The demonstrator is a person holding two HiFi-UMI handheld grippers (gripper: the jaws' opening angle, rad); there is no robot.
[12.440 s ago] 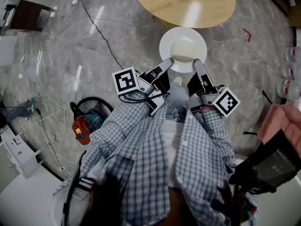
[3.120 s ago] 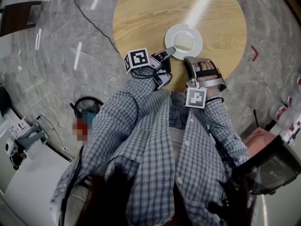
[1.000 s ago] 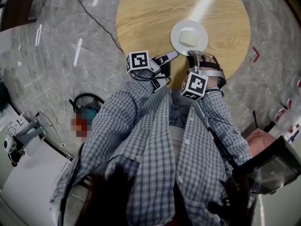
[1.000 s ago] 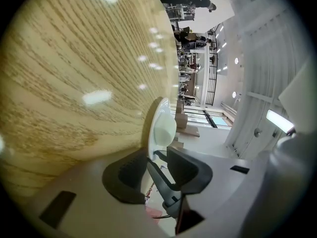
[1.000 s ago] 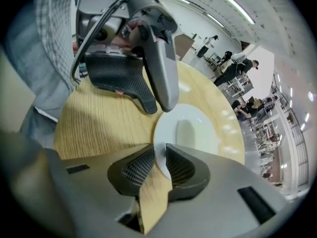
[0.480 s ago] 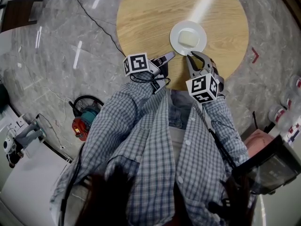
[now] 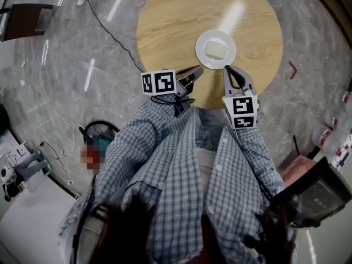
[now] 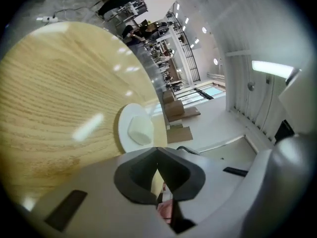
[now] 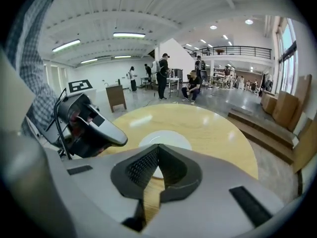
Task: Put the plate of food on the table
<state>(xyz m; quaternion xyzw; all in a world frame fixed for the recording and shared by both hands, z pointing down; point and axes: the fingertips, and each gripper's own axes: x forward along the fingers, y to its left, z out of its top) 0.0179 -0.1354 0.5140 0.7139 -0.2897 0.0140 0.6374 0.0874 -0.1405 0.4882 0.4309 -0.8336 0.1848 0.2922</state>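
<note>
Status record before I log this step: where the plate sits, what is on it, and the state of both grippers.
plate: white, resting flat on the round wooden table
food: pale block in the plate's middle
left gripper: jaws have just closed; shut, nothing between them, off the plate
right gripper: shut, empty, off the plate
task: plate set down, released

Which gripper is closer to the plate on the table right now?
Right, narrowly. The right gripper hangs just off the plate at its near-right rim; the left gripper is slightly farther off, near-left.
</note>
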